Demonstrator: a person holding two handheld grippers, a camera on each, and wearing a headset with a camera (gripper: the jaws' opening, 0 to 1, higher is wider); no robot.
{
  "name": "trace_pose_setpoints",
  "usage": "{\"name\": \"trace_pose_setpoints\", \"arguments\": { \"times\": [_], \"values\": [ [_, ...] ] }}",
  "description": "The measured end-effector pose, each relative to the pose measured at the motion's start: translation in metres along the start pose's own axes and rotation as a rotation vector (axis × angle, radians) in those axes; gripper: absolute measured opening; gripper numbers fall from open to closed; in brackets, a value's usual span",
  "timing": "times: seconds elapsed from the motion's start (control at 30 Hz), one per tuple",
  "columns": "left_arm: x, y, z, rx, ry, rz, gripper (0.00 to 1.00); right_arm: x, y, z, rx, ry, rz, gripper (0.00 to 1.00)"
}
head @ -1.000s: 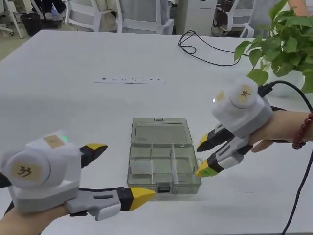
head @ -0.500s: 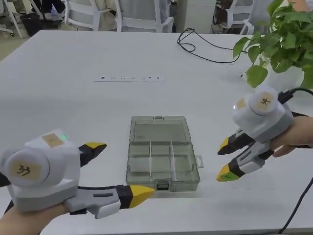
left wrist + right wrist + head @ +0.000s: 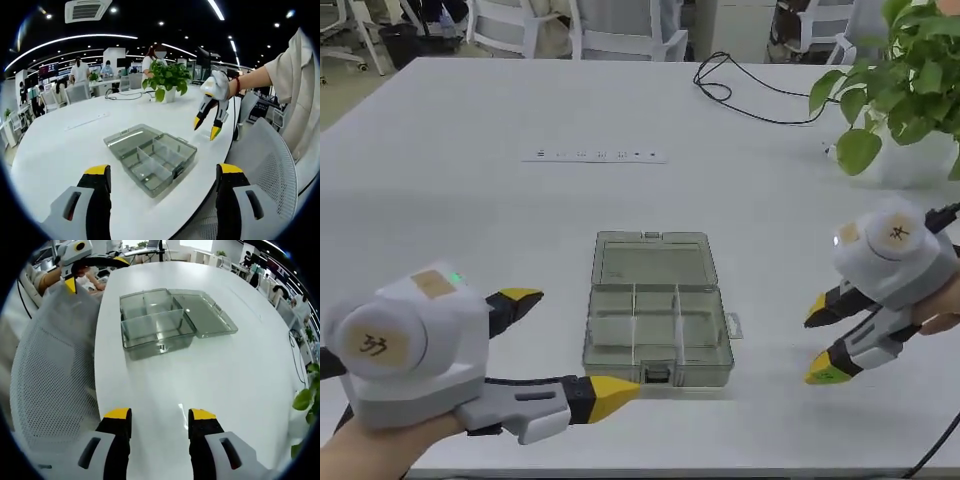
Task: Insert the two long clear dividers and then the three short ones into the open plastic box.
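A wide white bench (image 3: 440, 200) spans an open-plan office. A looped black cable (image 3: 740, 95) lies near its far edge. A thin white strip with small dark marks (image 3: 595, 155) lies flat further in, and a leafy green potted plant (image 3: 910, 90) stands toward the far right. White mesh office chairs (image 3: 620, 25) line the far side, and a white mesh seat (image 3: 260, 160) sits at the near edge. Overhead, a dark ceiling carries long curved light strips (image 3: 75, 40), small round spotlights (image 3: 161, 23) and a square air vent (image 3: 87, 9). People (image 3: 77, 70) stand among distant desks.
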State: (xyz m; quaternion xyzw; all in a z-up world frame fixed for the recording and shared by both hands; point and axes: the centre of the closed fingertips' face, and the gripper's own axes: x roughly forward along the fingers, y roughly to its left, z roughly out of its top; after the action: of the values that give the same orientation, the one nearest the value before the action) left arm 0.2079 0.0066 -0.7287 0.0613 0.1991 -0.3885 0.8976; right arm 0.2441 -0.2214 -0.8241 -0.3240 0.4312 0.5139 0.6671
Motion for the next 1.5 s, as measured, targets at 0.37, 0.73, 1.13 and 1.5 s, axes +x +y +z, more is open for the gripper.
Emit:
{"name": "trace_pose_setpoints", "arguments": {
  "times": [0.37,0.73,1.13,1.5],
  "values": [
    [0.001,-0.001,-0.002,-0.009,0.007,0.017,0.87,0.007,-0.006,-0.025,-0.049,0.067,0.003,0.45],
    [0.004,-0.003,-0.002,-0.011,0.016,0.026,0.85,0.013,-0.011,-0.039,-0.111,0.113,0.020,0.42],
    [0.004,-0.002,-0.001,-0.008,0.021,0.031,0.83,0.014,-0.015,-0.040,-0.153,0.106,0.035,0.38],
    [0.003,-0.002,0.001,-0.001,0.019,0.038,0.83,0.014,-0.015,-0.041,-0.165,0.098,0.033,0.33]
  ]
}}
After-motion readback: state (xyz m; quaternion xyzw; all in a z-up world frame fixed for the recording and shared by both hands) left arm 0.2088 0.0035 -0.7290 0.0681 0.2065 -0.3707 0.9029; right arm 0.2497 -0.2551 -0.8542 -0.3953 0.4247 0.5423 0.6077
